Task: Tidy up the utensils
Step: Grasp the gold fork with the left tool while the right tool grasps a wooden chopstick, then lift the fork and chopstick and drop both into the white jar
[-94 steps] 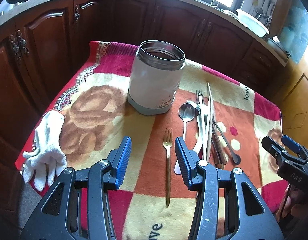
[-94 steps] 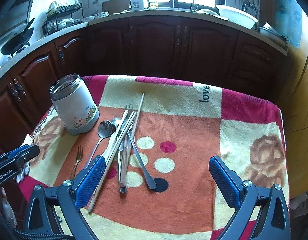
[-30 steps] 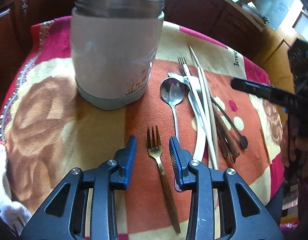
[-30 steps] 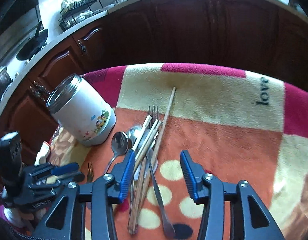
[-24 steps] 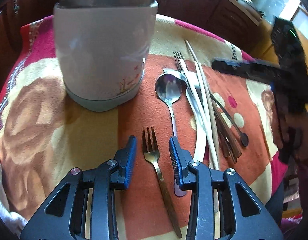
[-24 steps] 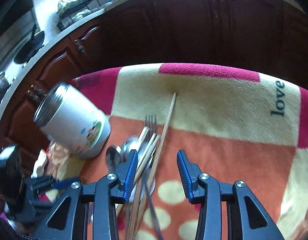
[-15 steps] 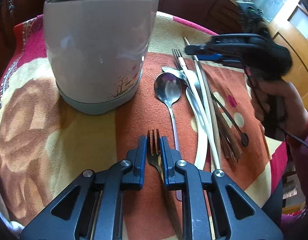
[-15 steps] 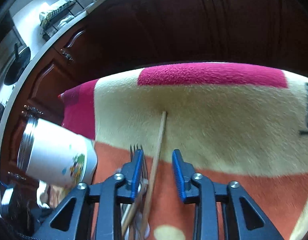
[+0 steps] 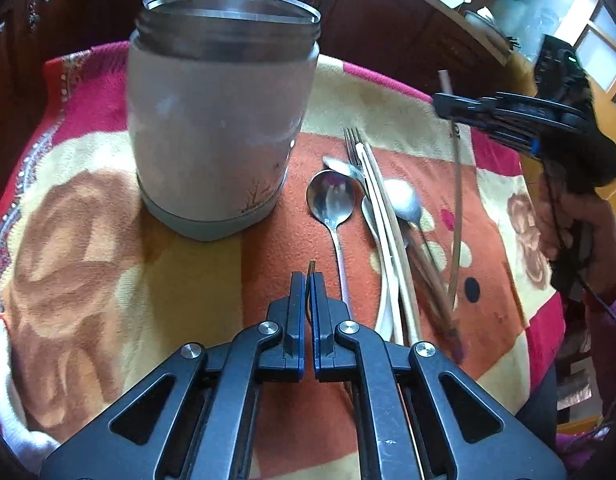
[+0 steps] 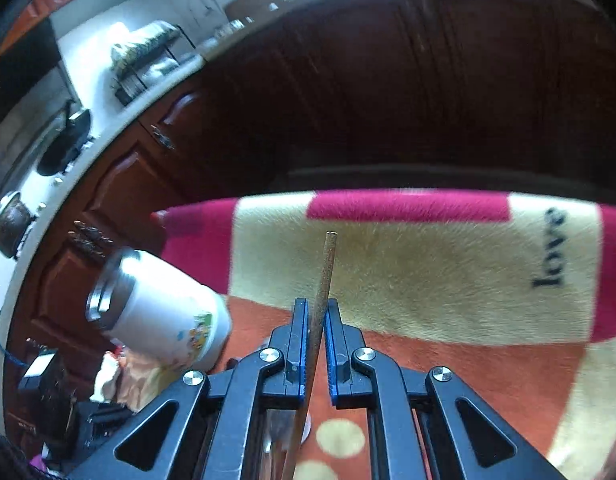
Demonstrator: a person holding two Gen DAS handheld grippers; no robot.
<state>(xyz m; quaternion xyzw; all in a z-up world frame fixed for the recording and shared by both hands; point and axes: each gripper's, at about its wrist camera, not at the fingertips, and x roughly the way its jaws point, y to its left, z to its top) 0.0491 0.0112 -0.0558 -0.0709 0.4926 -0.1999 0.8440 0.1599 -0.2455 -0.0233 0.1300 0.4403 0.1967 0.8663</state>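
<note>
Both grippers now closed on utensils, lifted off blanket (image 9: 388,96).
Left gripper (image 9: 309,280) pinches fork (image 9: 310,267); right gripper (image 10: 317,312) clamps chopstick (image 10: 326,272). Jar (image 9: 220,120) likely next.

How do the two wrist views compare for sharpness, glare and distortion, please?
Left wrist view: mostly sharp, fisheye bending the blanket edges, window glare at upper right, soft reflections on the jar. Right wrist view: motion blur smears the cabinets and jar, while the chopstick in the claw stays fairly crisp; the counter is overexposed.
</note>
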